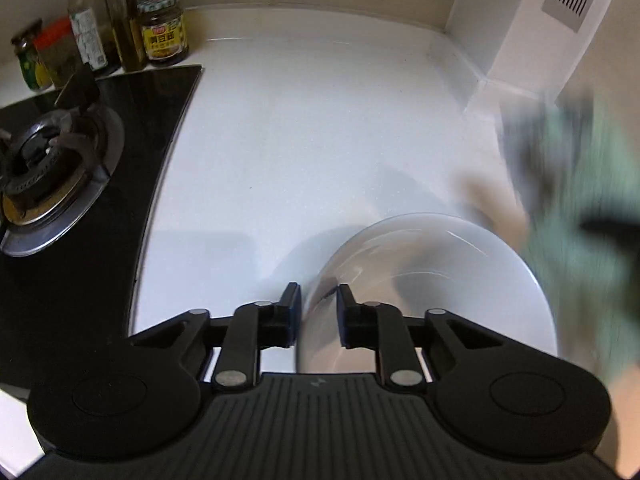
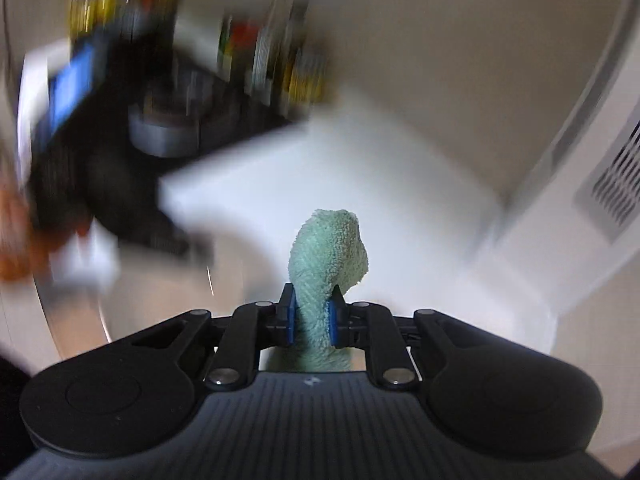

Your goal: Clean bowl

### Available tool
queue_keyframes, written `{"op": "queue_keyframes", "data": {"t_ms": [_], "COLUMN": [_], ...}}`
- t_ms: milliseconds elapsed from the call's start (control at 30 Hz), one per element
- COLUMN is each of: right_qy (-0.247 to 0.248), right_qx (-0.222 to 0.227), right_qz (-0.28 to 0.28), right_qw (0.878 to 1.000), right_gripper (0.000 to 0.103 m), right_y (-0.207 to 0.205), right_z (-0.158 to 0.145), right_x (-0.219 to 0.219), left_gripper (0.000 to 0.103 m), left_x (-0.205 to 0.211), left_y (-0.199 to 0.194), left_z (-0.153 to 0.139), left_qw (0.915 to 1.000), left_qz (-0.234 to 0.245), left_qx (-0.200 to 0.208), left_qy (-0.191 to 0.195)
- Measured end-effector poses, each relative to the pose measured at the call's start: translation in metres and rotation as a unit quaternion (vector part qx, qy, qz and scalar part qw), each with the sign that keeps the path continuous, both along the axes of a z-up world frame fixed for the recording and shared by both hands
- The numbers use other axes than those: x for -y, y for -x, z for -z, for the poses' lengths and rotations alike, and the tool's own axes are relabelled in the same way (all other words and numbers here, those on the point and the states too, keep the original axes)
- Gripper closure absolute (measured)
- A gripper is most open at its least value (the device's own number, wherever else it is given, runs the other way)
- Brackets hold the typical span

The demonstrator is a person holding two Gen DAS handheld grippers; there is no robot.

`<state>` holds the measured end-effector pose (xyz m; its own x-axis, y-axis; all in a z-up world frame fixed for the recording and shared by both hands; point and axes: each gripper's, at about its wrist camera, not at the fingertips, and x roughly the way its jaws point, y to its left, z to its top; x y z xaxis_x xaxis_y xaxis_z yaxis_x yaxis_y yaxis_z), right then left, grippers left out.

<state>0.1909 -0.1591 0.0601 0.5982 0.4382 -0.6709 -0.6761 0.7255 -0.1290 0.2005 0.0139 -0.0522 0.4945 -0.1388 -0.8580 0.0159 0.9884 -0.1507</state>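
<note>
Now, step in hand: I judge I am steadying the bowl with one claw while the other brings the cloth in to wipe it.
Left claw [image 1: 319, 312]: partly open, its jaws straddling the near-left rim of the bowl [image 1: 436, 276]; I cannot tell for sure whether the pads press the rim or only stand either side of it.
Bowl: white, sitting on the white counter [image 1: 304, 132] directly ahead of my left claw and a little to its right.
Right claw [image 2: 312, 316]: clamped narrowly on a green terry cloth [image 2: 330, 252], whose bunched end sticks up past my fingertips.
Cloth from the left claw's side: a green blur [image 1: 576, 200] beyond the bowl's right rim, not yet inside it.
Stove burner [image 1: 44, 160]: well off to my left claw's left, jars [image 1: 162, 28] behind it.
Next move calls for: a firm hold on the rim, then the cloth lowered into the bowl and swept round its inner wall without tipping it.
</note>
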Motion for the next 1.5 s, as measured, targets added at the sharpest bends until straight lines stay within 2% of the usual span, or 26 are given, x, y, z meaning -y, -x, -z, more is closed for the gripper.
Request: {"op": "queue_keyframes", "data": {"t_ms": [67,167,267,333,433,533,600,700,767,833,867,900,967,1000,1100,1167,1233,1333,1400,1467,1500], "right_qy": [-0.068,-0.117,-0.119,-0.076,0.008,0.038,0.062,0.101,0.151,0.181,0.193,0.201,0.214,0.215,0.212,0.234,0.257,0.287,0.261,0.203,0.181], "right_qx": [0.019,0.029,0.001,-0.028,-0.021,0.005,0.03,0.072,0.105,0.101,0.099,0.098,0.097,0.097,0.069,0.054,0.02,-0.049,-0.077,-0.093,-0.082], "right_qz": [-0.004,-0.006,0.001,0.017,0.034,0.011,-0.038,-0.118,-0.197,-0.239,-0.253,-0.253,-0.251,-0.246,-0.164,-0.128,-0.099,-0.103,-0.122,-0.148,-0.158], "right_qw": [0.998,0.993,0.993,0.997,0.999,0.999,0.997,0.985,0.963,0.949,0.943,0.941,0.939,0.94,0.961,0.962,0.961,0.951,0.954,0.963,0.967], "right_gripper": [0.09,0.089,0.088,0.088,0.086,0.085,0.085,0.086,0.085,0.086,0.086,0.086,0.086,0.087,0.089,0.09,0.09,0.09,0.09,0.09,0.09], "right_y": [-0.005,-0.011,-0.017,-0.02,-0.015,-0.001,0.01,0.029,0.044,0.044,0.042,0.037,0.03,0.029,0.014,0.011,0.009,0.017,0.021,0.023,0.023], "right_z": [-0.017,-0.022,-0.003,0.03,0.073,0.093,0.093,0.093,0.091,0.093,0.096,0.103,0.116,0.118,0.13,0.131,0.127,0.113,0.103,0.086,0.078], "right_x": [-0.009,-0.022,-0.029,-0.032,-0.04,-0.045,-0.052,-0.062,-0.065,-0.071,-0.075,-0.083,-0.095,-0.095,-0.1,-0.105,-0.108,-0.111,-0.11,-0.106,-0.104], "left_gripper": [0.082,0.082,0.082,0.082,0.08,0.079,0.079,0.079,0.079,0.079,0.08,0.081,0.09,0.09,0.085,0.082,0.082,0.08,0.079,0.082,0.084], "left_x": [-0.005,-0.012,-0.018,-0.022,-0.024,-0.026,-0.026,-0.023,-0.023,-0.023,-0.023,-0.021,-0.017,-0.016,-0.017,-0.017,-0.016,-0.012,-0.012,-0.017,-0.021], "left_y": [0.007,0.015,0.019,0.017,0.013,0.009,0.008,0.008,0.007,0.007,0.006,0.006,0.006,0.006,0.008,0.008,0.005,-0.001,-0.008,-0.013,-0.015], "left_z": [-0.003,0.0,0.005,0.006,0.007,0.01,0.01,0.01,0.011,0.012,0.013,0.013,0.014,0.015,0.016,0.016,0.016,0.015,0.014,0.014,0.014], "left_qw": [0.9999,0.9994,0.9988,0.9984,0.9983,0.9977,0.9975,0.9981,0.9981,0.9978,0.998,0.9981,0.9984,0.9985,0.9991,0.9996,0.9997,0.9999,0.9999,0.9996,0.9993], "left_qz": [-0.012,-0.025,-0.028,-0.028,-0.024,-0.022,-0.022,-0.014,-0.009,-0.01,-0.006,-0.001,0.012,0.016,0.017,0.01,0.01,0.009,0.007,0.004,0.003], "left_qx": [0.0,-0.004,-0.012,-0.013,-0.018,-0.028,-0.032,-0.033,-0.035,-0.038,-0.04,-0.041,-0.043,-0.043,-0.032,-0.022,-0.017,-0.008,-0.009,-0.021,-0.026], "left_qy": [0.009,0.025,0.038,0.047,0.05,0.058,0.059,0.051,0.05,0.053,0.05,0.045,0.035,0.031,0.022,0.017,0.012,0.0,-0.001,0.018,0.028]}}
